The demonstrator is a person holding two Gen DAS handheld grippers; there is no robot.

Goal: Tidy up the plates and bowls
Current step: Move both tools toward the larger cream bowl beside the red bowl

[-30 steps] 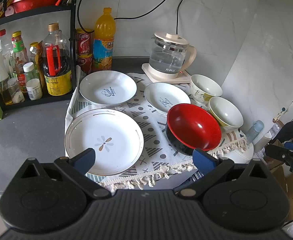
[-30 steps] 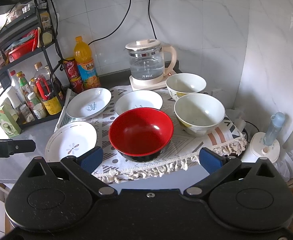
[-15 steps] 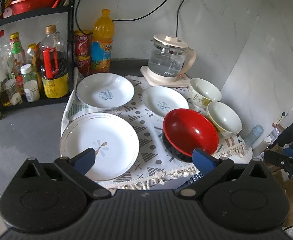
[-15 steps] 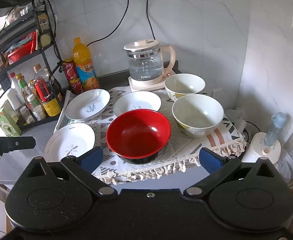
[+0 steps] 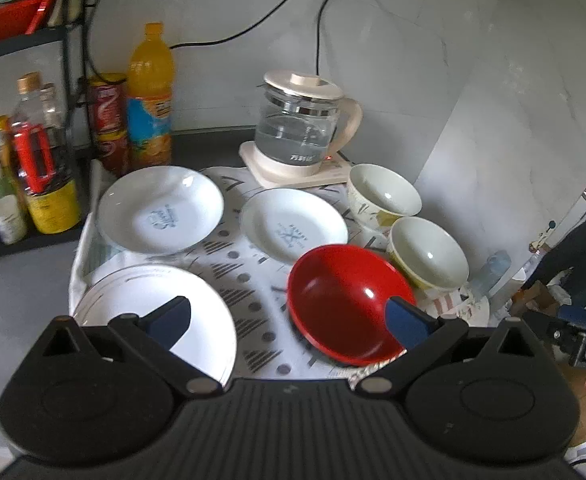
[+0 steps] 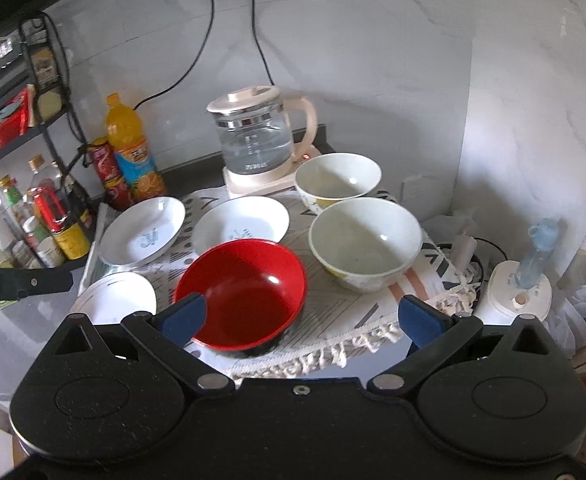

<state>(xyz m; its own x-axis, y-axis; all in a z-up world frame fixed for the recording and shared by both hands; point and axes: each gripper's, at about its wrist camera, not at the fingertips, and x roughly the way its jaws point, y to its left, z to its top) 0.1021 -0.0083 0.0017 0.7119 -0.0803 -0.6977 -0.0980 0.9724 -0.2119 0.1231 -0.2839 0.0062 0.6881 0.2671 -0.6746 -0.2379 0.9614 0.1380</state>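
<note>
Each black ribbed claw carries two blue fingertips and silver pivot screws.

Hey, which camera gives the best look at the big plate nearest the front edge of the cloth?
The left wrist view: the big plate fills its lower left, though a fingertip overlaps it. In the right wrist view the plate is small, with its near side hidden behind the gripper body.

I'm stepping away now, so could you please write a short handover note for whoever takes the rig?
Left gripper: open, empty, over the mat's near edge.
Right gripper: open, empty, by the red bowl.
On the patterned mat: three white plates, the red bowl, two white bowls, all separate.
Done: nothing stacked.
Left: stack plates together, nest bowls.
</note>
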